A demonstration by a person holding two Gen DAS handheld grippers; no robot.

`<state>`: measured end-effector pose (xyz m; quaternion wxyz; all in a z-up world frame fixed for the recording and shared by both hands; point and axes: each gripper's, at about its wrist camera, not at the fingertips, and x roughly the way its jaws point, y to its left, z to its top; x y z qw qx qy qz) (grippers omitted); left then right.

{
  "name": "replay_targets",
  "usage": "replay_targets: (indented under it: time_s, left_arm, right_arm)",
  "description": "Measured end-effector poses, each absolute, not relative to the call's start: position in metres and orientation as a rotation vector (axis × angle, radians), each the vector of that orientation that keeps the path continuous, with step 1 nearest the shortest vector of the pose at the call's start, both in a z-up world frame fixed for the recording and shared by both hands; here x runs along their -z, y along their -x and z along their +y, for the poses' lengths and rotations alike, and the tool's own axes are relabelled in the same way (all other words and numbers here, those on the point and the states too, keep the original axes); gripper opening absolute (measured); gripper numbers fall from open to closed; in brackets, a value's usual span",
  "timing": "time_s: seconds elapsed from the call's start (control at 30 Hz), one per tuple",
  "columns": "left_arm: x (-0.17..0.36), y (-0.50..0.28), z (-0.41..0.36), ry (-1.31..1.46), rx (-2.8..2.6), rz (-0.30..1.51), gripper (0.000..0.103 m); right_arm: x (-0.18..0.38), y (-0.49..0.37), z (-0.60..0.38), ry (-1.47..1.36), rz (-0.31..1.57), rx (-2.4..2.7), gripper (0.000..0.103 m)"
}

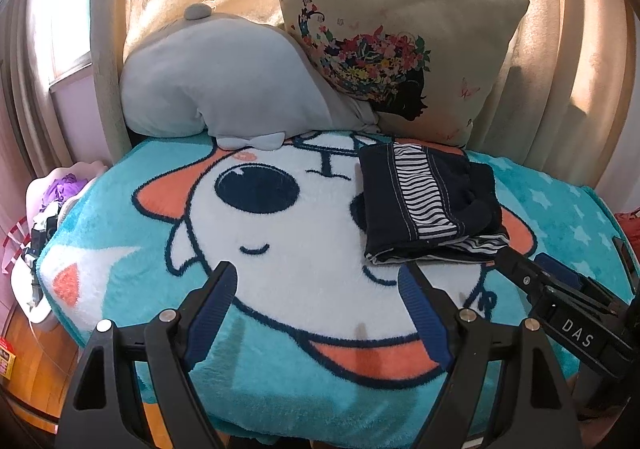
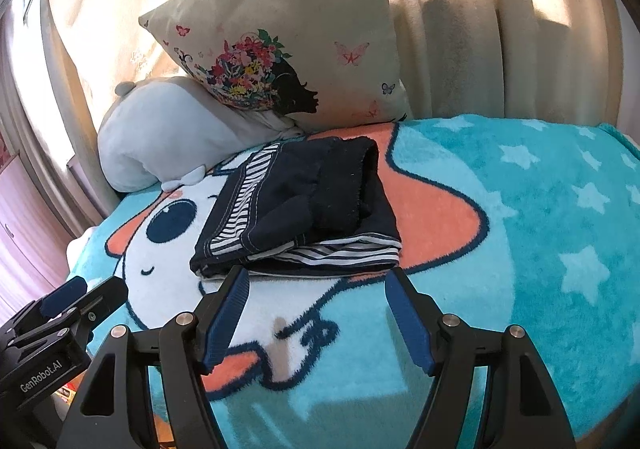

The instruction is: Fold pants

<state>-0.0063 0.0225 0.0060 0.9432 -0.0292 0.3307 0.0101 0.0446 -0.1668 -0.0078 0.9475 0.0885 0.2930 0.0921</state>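
Both hand-held grippers, left hand-held gripper and right hand-held gripper, gape empty; one folded pants at 12 o'clock, two pillows behind, nothing blocking.

Folded pants on cartoon blanket

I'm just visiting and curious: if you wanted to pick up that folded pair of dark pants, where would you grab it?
Probably the near edge of the folded pants, where the stacked layers with striped lining face the right gripper. Coming in low from the front, over the blanket, lets the open jaws close over all the layers together, so the fold likely holds.
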Motion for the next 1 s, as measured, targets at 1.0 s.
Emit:
replay_targets:
  time_s: [1.0]
  left_arm:
    - [-0.0086,0.0095,0.0284,0.105,-0.016,0.679,0.082]
  right_arm:
    - [0.0063,-0.0421,-0.1620,-0.149,0.589,-0.173,0.076]
